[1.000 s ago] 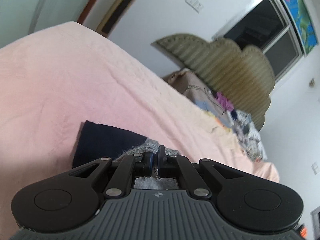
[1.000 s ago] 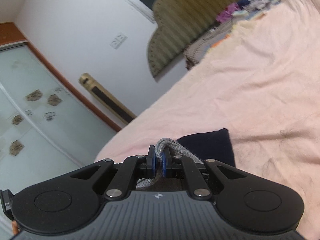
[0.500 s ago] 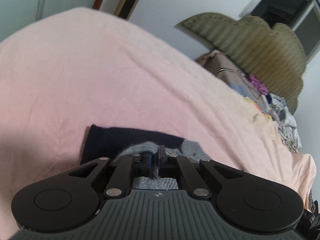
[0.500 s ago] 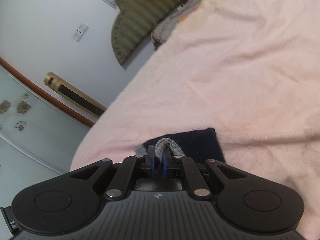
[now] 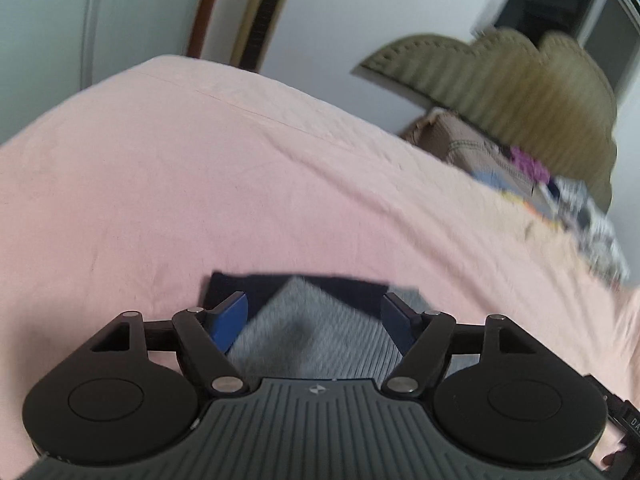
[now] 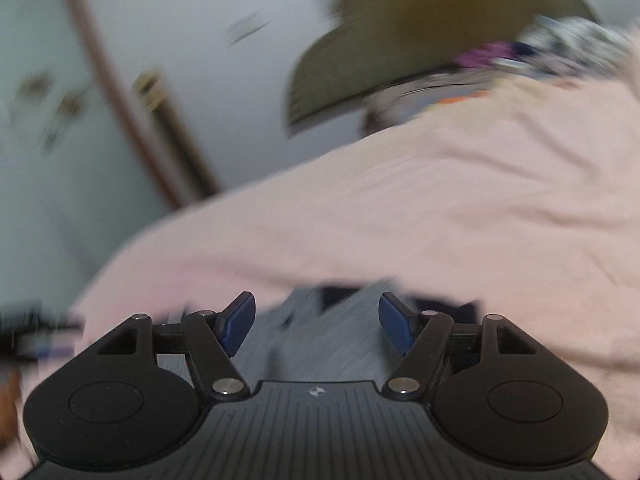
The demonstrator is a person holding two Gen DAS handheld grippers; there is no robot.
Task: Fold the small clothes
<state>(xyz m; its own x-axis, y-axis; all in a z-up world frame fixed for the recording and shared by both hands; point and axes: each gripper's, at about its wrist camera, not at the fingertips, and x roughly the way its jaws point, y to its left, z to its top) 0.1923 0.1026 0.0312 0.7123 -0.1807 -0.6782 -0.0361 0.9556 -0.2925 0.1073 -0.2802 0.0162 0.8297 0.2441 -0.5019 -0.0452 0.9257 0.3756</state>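
Both my left gripper (image 5: 314,310) and right gripper (image 6: 317,312) have just spread open; at lower centre, the released grey-and-navy knitted garment (image 5: 316,336) may snag and unfold.

The right tongs (image 6: 316,316) have just been opening; their blue pads (image 6: 240,322) stand apart, not pressing the grey garment (image 6: 320,340) lying between them on the pink bed (image 6: 460,208). The view is blurred. An olive headboard (image 6: 400,36) stands beyond.
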